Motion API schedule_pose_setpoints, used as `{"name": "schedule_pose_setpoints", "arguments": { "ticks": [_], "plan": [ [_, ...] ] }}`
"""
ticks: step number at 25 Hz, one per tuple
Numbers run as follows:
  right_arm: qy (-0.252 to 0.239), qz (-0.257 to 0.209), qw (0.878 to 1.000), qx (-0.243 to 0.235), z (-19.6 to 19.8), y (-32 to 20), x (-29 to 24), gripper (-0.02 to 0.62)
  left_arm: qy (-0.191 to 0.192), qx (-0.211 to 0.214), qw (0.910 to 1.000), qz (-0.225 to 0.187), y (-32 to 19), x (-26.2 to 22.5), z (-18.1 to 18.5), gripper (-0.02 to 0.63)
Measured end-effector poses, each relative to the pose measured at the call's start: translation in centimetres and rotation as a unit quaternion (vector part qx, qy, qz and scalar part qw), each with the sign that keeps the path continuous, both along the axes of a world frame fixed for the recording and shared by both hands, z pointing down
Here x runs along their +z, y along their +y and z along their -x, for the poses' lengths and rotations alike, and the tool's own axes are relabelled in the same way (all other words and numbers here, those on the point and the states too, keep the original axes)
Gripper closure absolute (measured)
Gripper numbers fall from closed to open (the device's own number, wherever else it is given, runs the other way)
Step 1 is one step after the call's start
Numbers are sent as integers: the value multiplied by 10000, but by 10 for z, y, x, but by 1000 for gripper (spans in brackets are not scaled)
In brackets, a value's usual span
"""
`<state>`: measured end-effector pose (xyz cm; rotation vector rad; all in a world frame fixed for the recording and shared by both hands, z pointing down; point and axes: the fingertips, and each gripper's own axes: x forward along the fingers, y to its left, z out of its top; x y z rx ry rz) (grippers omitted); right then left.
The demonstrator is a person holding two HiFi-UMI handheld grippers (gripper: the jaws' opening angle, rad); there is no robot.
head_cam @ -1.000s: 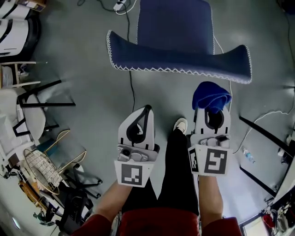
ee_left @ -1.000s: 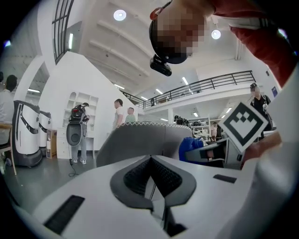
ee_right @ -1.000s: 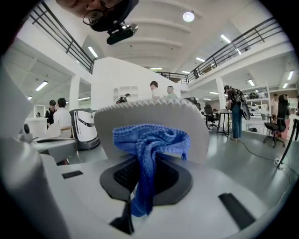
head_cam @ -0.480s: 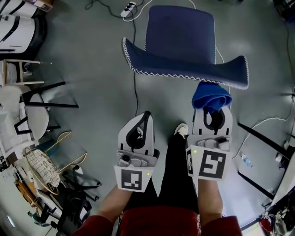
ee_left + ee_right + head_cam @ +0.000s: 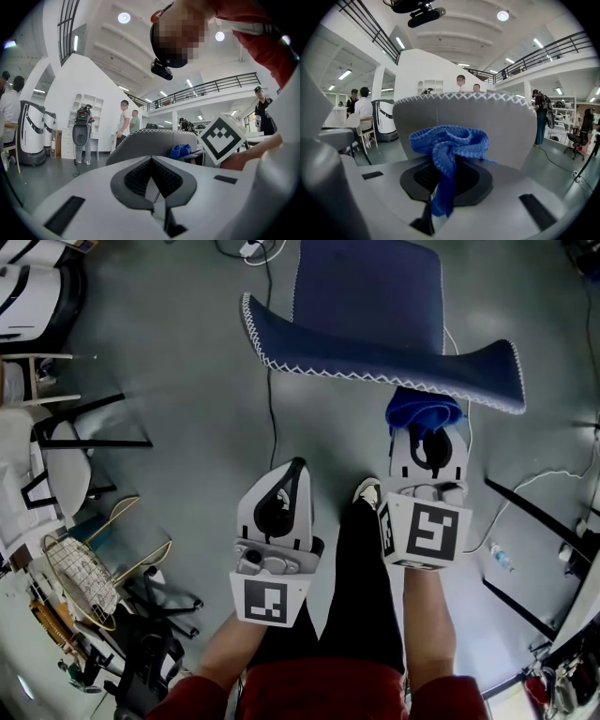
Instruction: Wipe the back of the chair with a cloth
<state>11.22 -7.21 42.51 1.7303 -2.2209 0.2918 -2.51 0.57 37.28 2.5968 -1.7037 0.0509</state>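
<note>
- Bunching out of the right gripper [image 5: 427, 435], whose jaws are clamped on it, the blue cloth [image 5: 424, 412] sits right at the rear face of the chair back [image 5: 375, 357]; whether they touch cannot be told.
- The left gripper [image 5: 297, 467] hangs beside it, clear of the chair back, jaws pressed together on nothing.
- A black cable [image 5: 271, 418] trails across the grey floor [image 5: 187, 362].

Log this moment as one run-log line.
right gripper: shut on blue cloth | blue cloth: against or just short of chair back | left gripper: shut, empty
</note>
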Motion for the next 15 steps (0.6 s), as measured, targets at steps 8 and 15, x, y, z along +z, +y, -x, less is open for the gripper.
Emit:
{"name": "schedule_pose_setpoints", "arguments": {
  "ticks": [8,15],
  "plan": [
    [-206,432,9986,207,-2,-27,79,532,-11,-74,9999,110,-5,27,11,592],
    [-188,749,9966,290,-7,-51,153,532,-47,-43,9999,130,-11,53,12,592]
  ]
}}
